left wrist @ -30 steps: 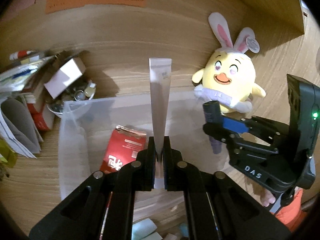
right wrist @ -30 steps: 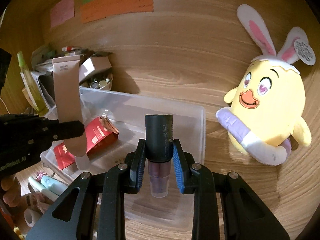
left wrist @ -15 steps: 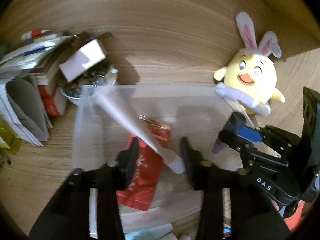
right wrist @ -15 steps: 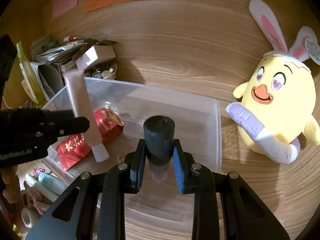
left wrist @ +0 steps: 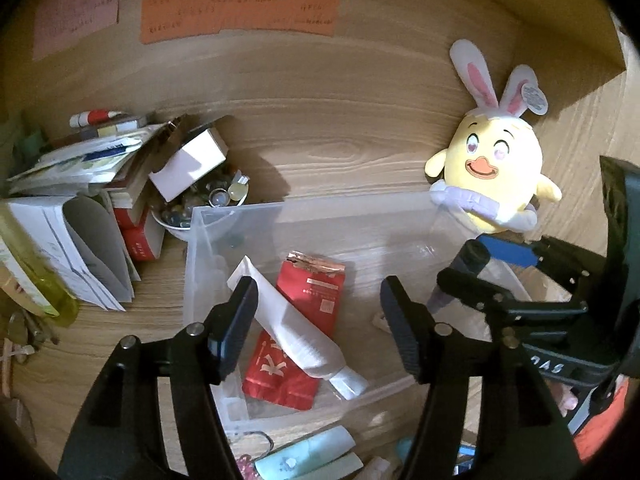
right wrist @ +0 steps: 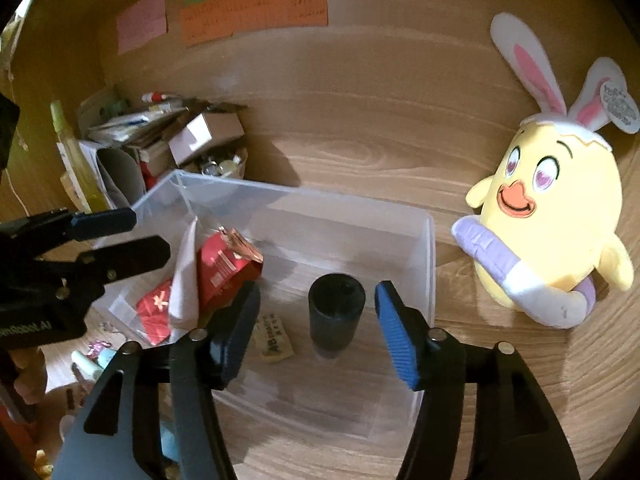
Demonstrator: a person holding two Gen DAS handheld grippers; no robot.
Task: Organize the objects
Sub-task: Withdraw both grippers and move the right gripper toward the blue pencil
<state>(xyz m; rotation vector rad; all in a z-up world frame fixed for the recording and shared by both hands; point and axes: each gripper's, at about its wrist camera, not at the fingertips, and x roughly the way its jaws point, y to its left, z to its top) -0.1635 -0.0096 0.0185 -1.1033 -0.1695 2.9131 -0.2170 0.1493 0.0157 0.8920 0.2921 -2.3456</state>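
Wooden desk [right wrist: 360, 128] lies bare behind the clear bin [right wrist: 428, 248], where both the left gripper [left wrist: 316, 320] and right gripper [right wrist: 316, 320], jaws just opened, grasp nothing, tube [left wrist: 296, 332] and dark bottle [right wrist: 336, 312] released.

Black tongs [right wrist: 316, 320] with ribbed blue pads [right wrist: 394, 336], silver screws, white lettering.

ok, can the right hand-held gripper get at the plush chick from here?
Probably yes: the right hand-held gripper stands open, and the plush chick sits outside the clear bin with bare desk between.

Wood desk [right wrist: 360, 152] w/ clear bin [right wrist: 430, 264], plush chick [right wrist: 552, 216], paper pile [left wrist: 76, 216].
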